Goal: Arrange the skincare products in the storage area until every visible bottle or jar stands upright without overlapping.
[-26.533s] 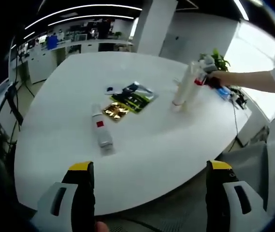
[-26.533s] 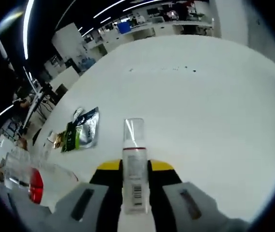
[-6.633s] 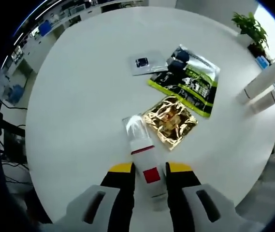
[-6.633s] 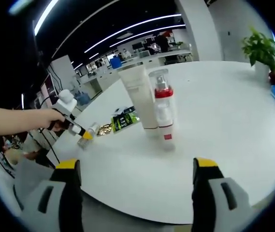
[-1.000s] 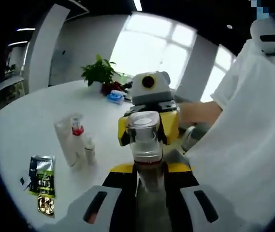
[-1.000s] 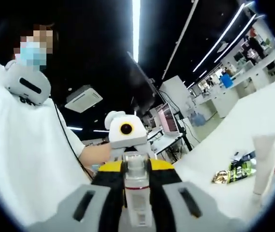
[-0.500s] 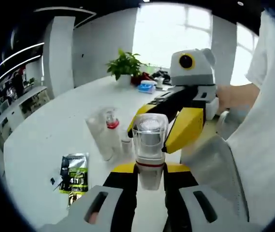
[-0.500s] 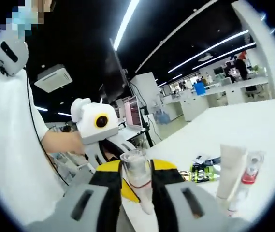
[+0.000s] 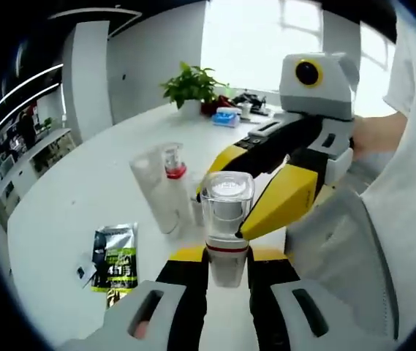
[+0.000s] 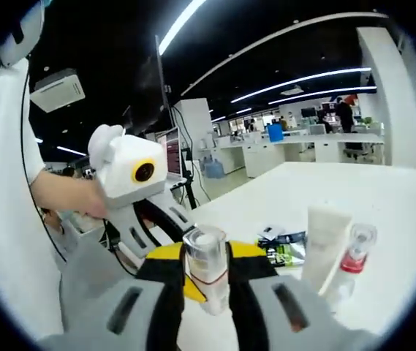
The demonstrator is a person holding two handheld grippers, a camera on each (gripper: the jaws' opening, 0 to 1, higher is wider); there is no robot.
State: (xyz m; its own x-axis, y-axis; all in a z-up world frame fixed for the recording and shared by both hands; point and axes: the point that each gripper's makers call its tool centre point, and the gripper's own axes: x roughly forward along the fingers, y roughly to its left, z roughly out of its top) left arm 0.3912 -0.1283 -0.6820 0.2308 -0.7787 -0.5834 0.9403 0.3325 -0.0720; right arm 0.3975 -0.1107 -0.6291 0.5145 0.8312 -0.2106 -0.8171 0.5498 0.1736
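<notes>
Pinching one clear-capped bottle [image 9: 226, 219] from both ends, apparently, left gripper [image 9: 226, 267] and right gripper [image 10: 206, 281] jaws, above open white table [image 9: 83, 190].

Open-plan office. Rows of desks [image 10: 306, 152] and a monitor [image 10: 172, 157] beyond the white table [image 10: 339, 186]; ceiling strip lights [image 10: 306, 79] above it.

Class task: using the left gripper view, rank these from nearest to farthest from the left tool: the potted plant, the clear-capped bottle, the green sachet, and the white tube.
1. clear-capped bottle: clamped in the left tool, in front of the camera.
2. green sachet: flat on the table, lower left.
3. white tube: standing further in, beside a red-collared bottle.
4. potted plant: at the table's far edge.
</notes>
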